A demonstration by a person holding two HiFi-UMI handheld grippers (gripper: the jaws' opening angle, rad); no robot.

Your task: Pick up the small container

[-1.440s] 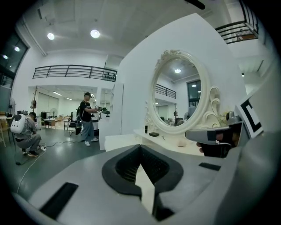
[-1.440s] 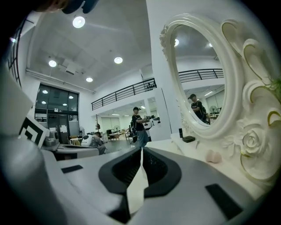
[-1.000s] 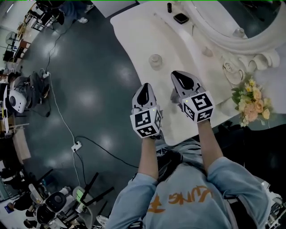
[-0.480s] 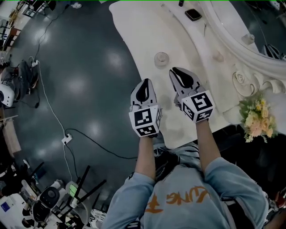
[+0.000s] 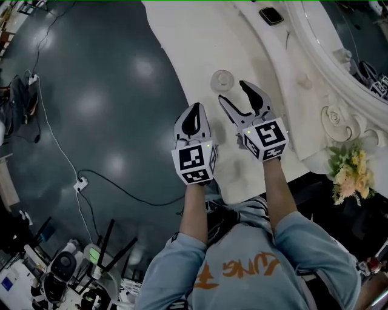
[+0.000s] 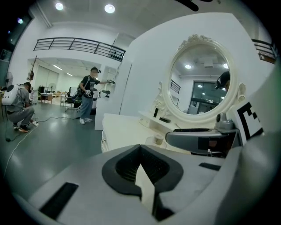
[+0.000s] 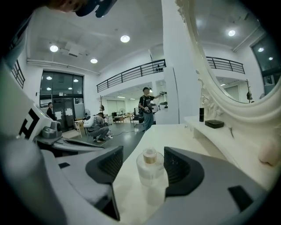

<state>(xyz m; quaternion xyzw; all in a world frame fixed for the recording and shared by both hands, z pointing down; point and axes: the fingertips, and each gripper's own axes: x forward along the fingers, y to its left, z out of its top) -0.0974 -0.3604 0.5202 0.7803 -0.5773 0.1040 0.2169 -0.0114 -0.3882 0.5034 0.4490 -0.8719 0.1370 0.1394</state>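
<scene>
Right claw (image 5: 234,91) is opening, empty, just before the clear, round small container (image 5: 222,79) near the white worktop (image 5: 200,42) edge; left claw (image 5: 194,115) is hanging clenched.

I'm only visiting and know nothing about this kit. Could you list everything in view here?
small container: one, clear with a gold cap, on the table just ahead of the right gripper.
table: one, white, in front of the person.
mirror: one, oval in an ornate white frame, behind the table.
flat box: one, black, on the shelf below the mirror.
bottle: one, dark, near the flat box.
flowers: one bunch, yellow and peach, at the table's right end.
socket strip: one, white, with its cable on the dark floor.
people: two, far off, one standing, one crouching.
left gripper: one, grey, fingers shut, empty.
right gripper: one, grey, fingers opening, touching nothing; the container lines up with their gap.
</scene>
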